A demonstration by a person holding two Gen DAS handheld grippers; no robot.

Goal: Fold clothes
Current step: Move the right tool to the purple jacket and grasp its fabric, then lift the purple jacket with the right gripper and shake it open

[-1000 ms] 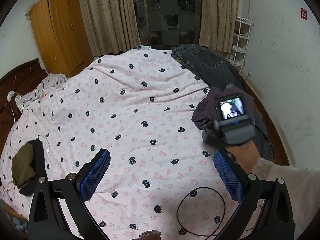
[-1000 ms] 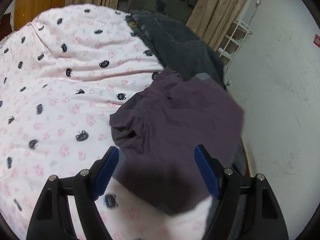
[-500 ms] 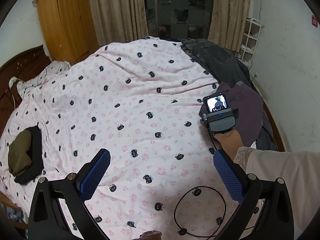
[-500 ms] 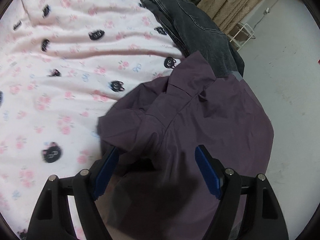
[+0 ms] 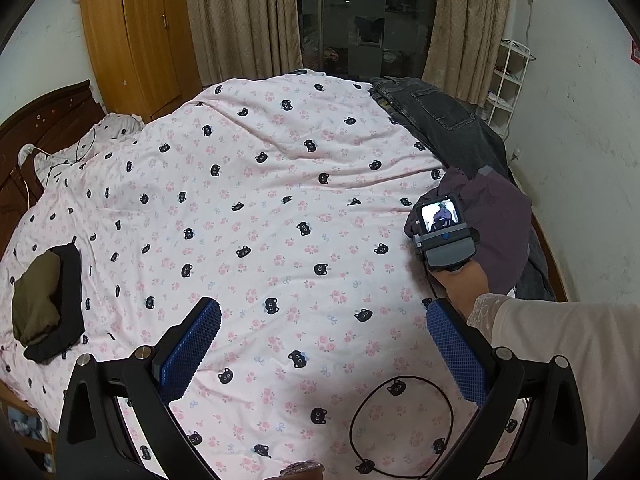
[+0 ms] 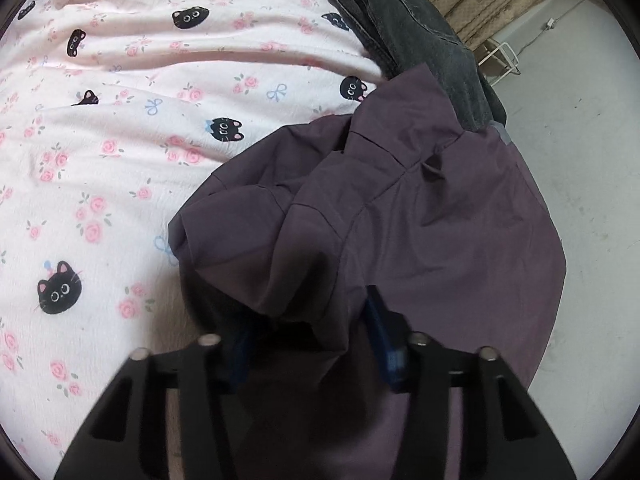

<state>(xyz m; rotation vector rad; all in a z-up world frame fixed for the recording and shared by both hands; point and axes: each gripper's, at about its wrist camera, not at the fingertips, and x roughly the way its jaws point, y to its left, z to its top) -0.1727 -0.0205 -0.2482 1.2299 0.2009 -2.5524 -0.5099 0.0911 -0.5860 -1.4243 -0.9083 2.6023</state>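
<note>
A crumpled purple garment (image 6: pixel 420 220) lies at the right edge of the bed, partly over dark jeans (image 6: pixel 400 12). My right gripper (image 6: pixel 312 336) is pushed into its near fold, the blue pads drawn in on the bunched cloth. In the left wrist view the purple garment (image 5: pixel 496 216) shows beyond a hand holding the right tool, whose small screen (image 5: pixel 439 216) faces me. My left gripper (image 5: pixel 320 344) hovers open over the pink cat-print quilt (image 5: pixel 260 200), holding nothing.
Olive and black folded clothes (image 5: pixel 40 304) sit at the bed's left edge. A black cable loop (image 5: pixel 400 378) lies on the quilt near me. A wooden wardrobe (image 5: pixel 136 36), curtains and a white shelf (image 5: pixel 508 80) stand beyond; a white wall runs close on the right.
My right gripper dropped toward the purple garment and its fingers closed in from wide open onto the cloth. The left gripper rose and tilted, staying open.
</note>
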